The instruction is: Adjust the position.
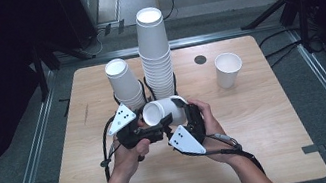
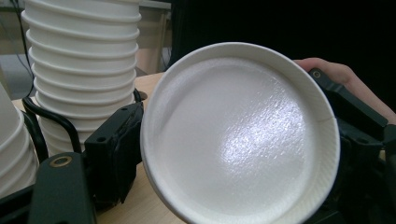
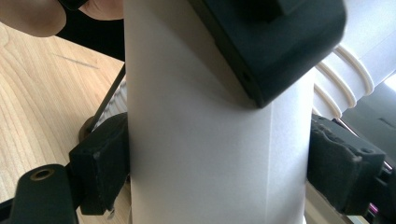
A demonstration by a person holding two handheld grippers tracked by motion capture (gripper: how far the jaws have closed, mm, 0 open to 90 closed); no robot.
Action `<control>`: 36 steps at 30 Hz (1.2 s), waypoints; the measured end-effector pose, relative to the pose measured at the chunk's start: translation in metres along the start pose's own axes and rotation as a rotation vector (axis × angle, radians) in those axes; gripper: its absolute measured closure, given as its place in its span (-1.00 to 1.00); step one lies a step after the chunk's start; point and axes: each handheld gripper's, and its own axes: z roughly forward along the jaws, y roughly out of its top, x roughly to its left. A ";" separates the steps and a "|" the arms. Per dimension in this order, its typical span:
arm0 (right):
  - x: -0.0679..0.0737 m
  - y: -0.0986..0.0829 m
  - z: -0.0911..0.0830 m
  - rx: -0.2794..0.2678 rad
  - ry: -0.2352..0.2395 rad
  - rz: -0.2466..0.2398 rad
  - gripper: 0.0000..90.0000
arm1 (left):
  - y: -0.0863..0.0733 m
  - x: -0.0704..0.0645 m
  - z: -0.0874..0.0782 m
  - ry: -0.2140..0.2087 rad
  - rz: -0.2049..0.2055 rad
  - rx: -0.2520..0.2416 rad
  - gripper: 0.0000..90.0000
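Note:
A white paper cup (image 1: 162, 112) lies on its side above the middle of the wooden table (image 1: 269, 128), held between both grippers. My left gripper (image 1: 149, 125) comes in from the left; in the left gripper view the cup's round, shallow base (image 2: 238, 135) faces the camera, and the left gripper (image 2: 238, 140) has a jaw against each side of it. My right gripper (image 1: 183, 114) holds the cup from the right. In the right gripper view its pads (image 3: 100, 163) press both sides of the cup wall (image 3: 201, 154), and a jaw of the other gripper presses on the cup from above.
A tall stack of white cups (image 1: 154, 52) stands just behind the grippers, with a shorter stack (image 1: 125, 83) to its left. A single upright cup (image 1: 228, 70) sits at the back right, near a dark round hole (image 1: 200, 59). Cables trail toward the front left.

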 end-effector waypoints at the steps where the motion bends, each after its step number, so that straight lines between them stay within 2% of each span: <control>1: 0.000 0.000 0.000 -0.001 0.000 -0.003 -0.66 | 0.000 0.000 0.000 -0.003 -0.001 0.002 -0.57; 5: 0.000 -0.001 0.000 0.002 -0.003 -0.021 -0.67 | 0.000 0.002 -0.001 0.000 -0.006 -0.005 -0.55; 14: -0.002 -0.001 -0.001 0.017 0.002 0.004 -0.71 | -0.001 0.004 0.001 -0.022 -0.017 -0.011 -0.51; 16: -0.002 -0.002 -0.003 0.023 0.003 0.008 -0.73 | -0.001 0.004 0.001 -0.010 -0.007 -0.010 -0.50; 21: -0.003 -0.002 -0.008 0.027 0.011 -0.002 -0.85 | -0.002 0.009 0.001 -0.006 -0.027 -0.022 -0.50; 23: -0.005 -0.003 -0.012 0.026 0.014 0.004 -0.87 | -0.003 0.010 0.001 0.015 -0.033 -0.038 -0.50; 26: -0.008 -0.003 -0.018 0.038 0.013 0.033 -0.91 | -0.004 0.011 0.002 0.007 -0.033 -0.043 -0.50; 31: -0.015 -0.006 -0.031 0.047 -0.004 0.094 -0.91 | -0.005 0.007 0.003 0.045 0.006 -0.057 -0.50; 34: -0.018 -0.007 -0.040 0.055 -0.012 0.125 -0.91 | -0.006 0.007 0.004 0.050 0.008 -0.059 -0.50; 36: -0.020 -0.008 -0.044 0.055 -0.013 0.156 -0.92 | -0.007 0.008 0.004 0.037 -0.002 -0.053 -0.50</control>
